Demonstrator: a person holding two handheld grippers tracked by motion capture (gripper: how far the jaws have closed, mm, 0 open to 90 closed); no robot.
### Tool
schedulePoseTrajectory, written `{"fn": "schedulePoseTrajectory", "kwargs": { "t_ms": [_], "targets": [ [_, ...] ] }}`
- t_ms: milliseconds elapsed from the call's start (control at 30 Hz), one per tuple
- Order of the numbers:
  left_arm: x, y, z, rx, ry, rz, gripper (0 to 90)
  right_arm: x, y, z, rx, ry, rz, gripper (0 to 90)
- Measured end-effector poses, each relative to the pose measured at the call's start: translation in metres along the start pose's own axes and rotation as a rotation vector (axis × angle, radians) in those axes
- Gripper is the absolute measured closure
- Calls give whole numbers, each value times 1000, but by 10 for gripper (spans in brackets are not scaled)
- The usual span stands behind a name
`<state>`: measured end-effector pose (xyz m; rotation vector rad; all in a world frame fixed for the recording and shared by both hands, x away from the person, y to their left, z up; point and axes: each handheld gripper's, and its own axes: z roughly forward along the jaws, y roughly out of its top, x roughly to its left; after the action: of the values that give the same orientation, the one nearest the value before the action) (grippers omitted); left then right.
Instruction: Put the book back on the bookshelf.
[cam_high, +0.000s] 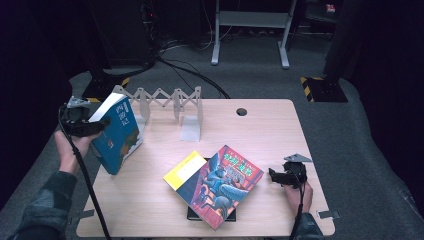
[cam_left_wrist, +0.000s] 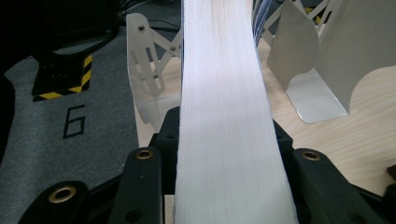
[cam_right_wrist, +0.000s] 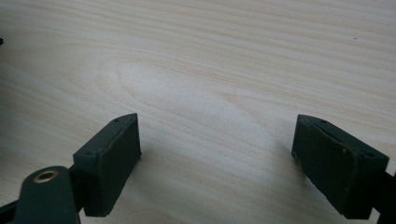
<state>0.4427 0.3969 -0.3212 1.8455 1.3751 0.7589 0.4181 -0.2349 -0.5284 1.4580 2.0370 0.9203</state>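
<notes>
Got my left gripper (cam_high: 92, 127) clamped on the thick blue paperback book (cam_high: 117, 134), upright at the table's left edge. Right gripper (cam_high: 285, 176) idles, jaws apart. I'd keep it vertical sliding into the white folding metal rack (cam_high: 165, 100).

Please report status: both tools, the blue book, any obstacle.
Left tool shut on blue book, lifted near bookend rack. Right tool open over table. No obstacle seen.
</notes>
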Motion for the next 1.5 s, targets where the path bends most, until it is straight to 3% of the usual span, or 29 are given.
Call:
{"fn": "schedulePoseTrajectory", "kwargs": {
  "t_ms": [200, 400, 700, 1033, 1500],
  "targets": [
    [1, 14, -3, -20, 14, -20, 612, 0, 0, 0, -1, 0, 0, 147],
    [6, 27, 5, -33, 26, -59, 611, 0, 0, 0, 1, -1, 5, 147],
    [14, 44, 23, -58, 84, -123, 611, 0, 0, 0, 1, 0, 1, 147],
    [18, 51, 45, -64, 147, -192, 611, 0, 0, 0, -3, 6, 5, 148],
    [19, 59, 73, -84, 202, -249, 610, 0, 0, 0, -2, 4, -2, 148]
  ]
}}
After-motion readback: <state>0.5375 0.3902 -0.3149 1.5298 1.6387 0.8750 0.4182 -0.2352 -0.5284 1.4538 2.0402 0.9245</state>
